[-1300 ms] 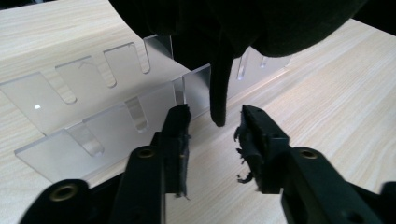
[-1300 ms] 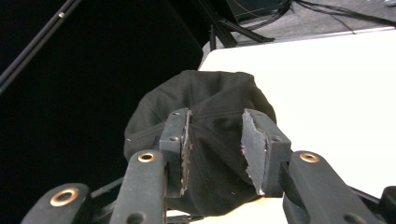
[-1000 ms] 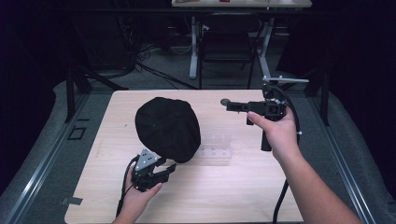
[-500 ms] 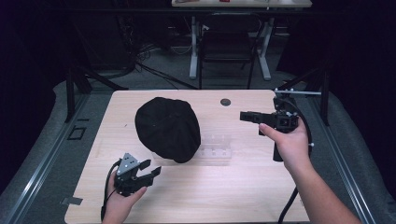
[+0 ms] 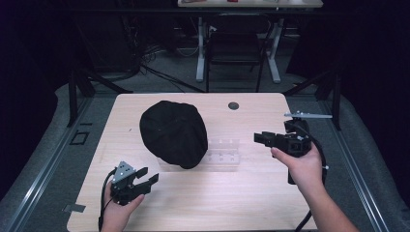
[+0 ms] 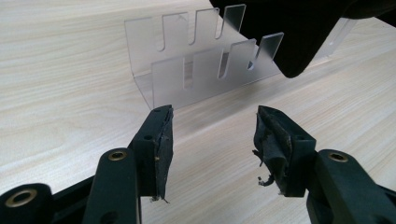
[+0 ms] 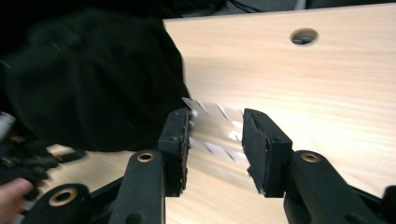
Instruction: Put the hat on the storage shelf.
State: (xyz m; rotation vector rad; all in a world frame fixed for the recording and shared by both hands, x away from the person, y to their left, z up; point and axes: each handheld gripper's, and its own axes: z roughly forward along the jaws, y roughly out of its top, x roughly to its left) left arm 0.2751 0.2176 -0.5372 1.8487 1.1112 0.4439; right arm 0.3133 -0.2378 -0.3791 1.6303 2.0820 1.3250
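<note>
A black cap [image 5: 174, 133] rests draped over the left end of a clear slotted acrylic rack [image 5: 223, 152] in the middle of the wooden table [image 5: 270, 193]. My left gripper [image 5: 147, 175] hovers near the front left, short of the cap, pointing toward the rack. Its jaws have just been opening and nothing is between them. In the left gripper view the open left gripper [image 6: 212, 126] faces the rack [image 6: 187, 79] and the cap's edge [image 6: 289, 32]. My right gripper [image 5: 258, 138] is held right of the rack, open and empty. The right gripper [image 7: 215, 123] points at the rack [image 7: 210, 112] and cap [image 7: 88, 79].
A round cable hole [image 5: 233, 105] sits in the table's far side, also seen as the hole [image 7: 303, 36] in the right gripper view. A chair and table legs [image 5: 237, 53] stand beyond the far edge. Metal rails [image 5: 43, 164] run along both sides.
My left hand has drawn back from the cap toward the front left corner. My right hand has moved right and down, away from the cable hole, to the rack's right side.
</note>
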